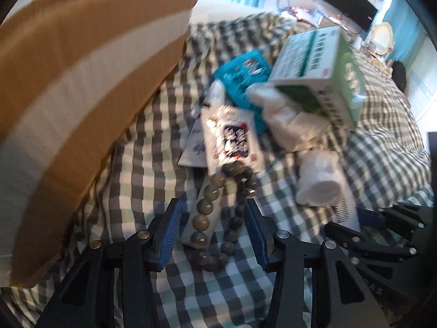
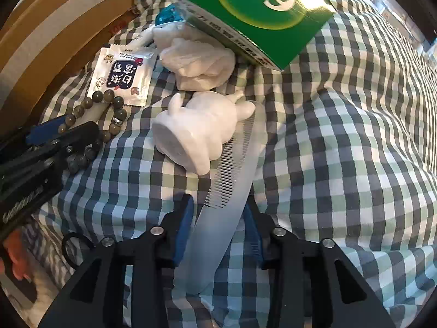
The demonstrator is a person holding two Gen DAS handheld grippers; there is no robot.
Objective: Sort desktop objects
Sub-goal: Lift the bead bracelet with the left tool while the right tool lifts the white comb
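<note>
The left hand-held gripper is hanging over the bead bracelet, which is lying on the checked bedcover with one side draped over a pale strip and its far end resting on the white sachet. Its blue pads are standing apart, one on each side of the loop, and neither is pressing on the beads, so nothing is gripped yet. The bracelet is stretching lengthwise away from this gripper, roughly along the line the fingers are pointing, so the pads are set across its narrow width.

The right hand-held gripper is sitting astride the pale comb, whose handle is running between the blue pads and back under the camera, while its toothed end is pointing away toward the white rabbit figure and lying against it. These pads are also apart; the handle is lying between them with a gap on the left side, and contact on the right side is hard to judge. The comb's long axis is lining up with the fingers, tilted slightly right.

Beyond, the green box is leaning on crumpled white tissue, and a cardboard box is standing at the left. Each thing is lying directly under its own gripper, so closing looks like the coming move.
</note>
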